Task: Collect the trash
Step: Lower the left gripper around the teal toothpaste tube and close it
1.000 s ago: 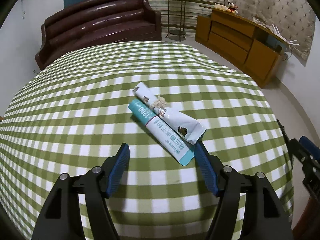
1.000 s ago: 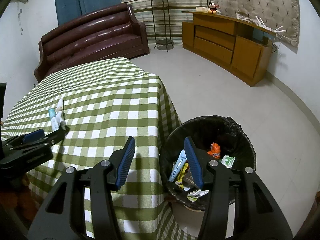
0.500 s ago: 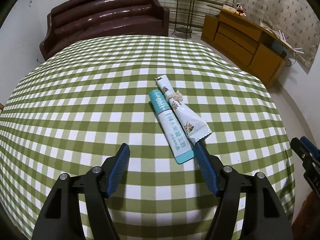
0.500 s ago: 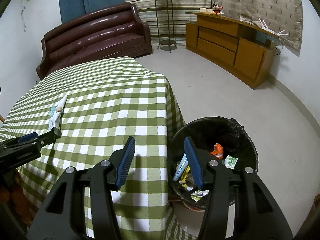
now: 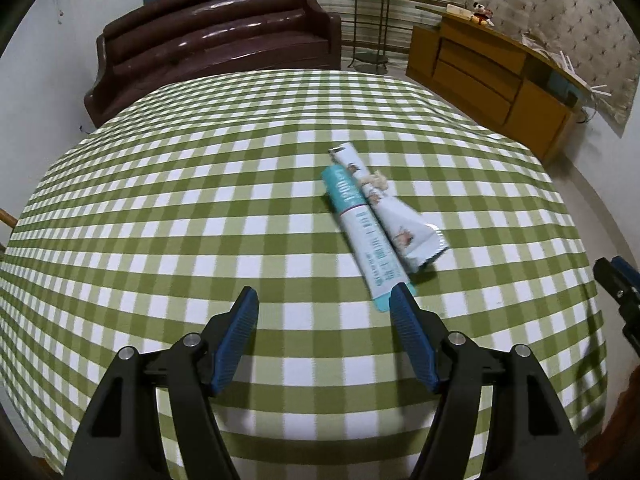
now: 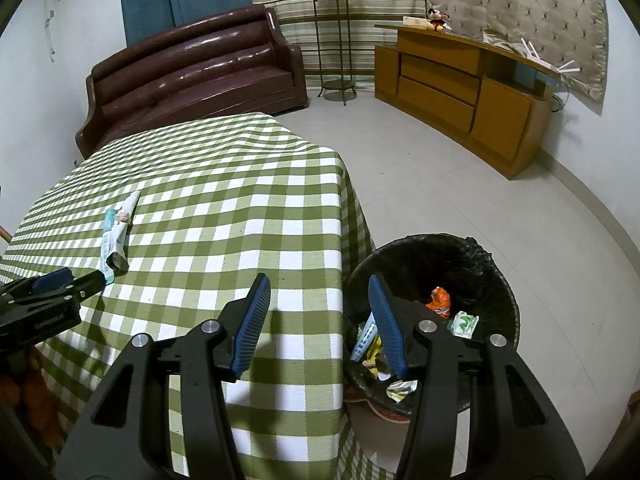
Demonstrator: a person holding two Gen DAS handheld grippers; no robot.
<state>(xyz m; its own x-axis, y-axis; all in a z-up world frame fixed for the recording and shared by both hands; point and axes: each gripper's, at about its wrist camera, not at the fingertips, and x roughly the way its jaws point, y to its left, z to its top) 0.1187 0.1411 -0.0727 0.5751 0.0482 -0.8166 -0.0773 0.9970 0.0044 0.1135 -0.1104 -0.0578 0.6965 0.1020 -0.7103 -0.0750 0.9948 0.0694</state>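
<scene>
Two pieces of trash lie side by side on the green checked tablecloth (image 5: 200,200): a teal and white tube box (image 5: 366,236) and a white crumpled wrapper (image 5: 394,220). My left gripper (image 5: 324,304) is open and empty, and its right finger tip is next to the box's near end. My right gripper (image 6: 320,292) is open and empty. It hovers over the table's right edge beside a black-lined bin (image 6: 436,316) that holds several wrappers. The trash (image 6: 116,236) and the left gripper (image 6: 52,292) also show in the right wrist view.
A brown sofa (image 5: 212,40) stands behind the table. A wooden sideboard (image 6: 468,92) runs along the right wall. A plant stand (image 6: 332,40) is at the back. The tiled floor (image 6: 460,200) lies between the table and the sideboard.
My left gripper has shifted left, so the box and wrapper now sit right of centre. My right gripper has drawn back and higher over the table edge and bin.
</scene>
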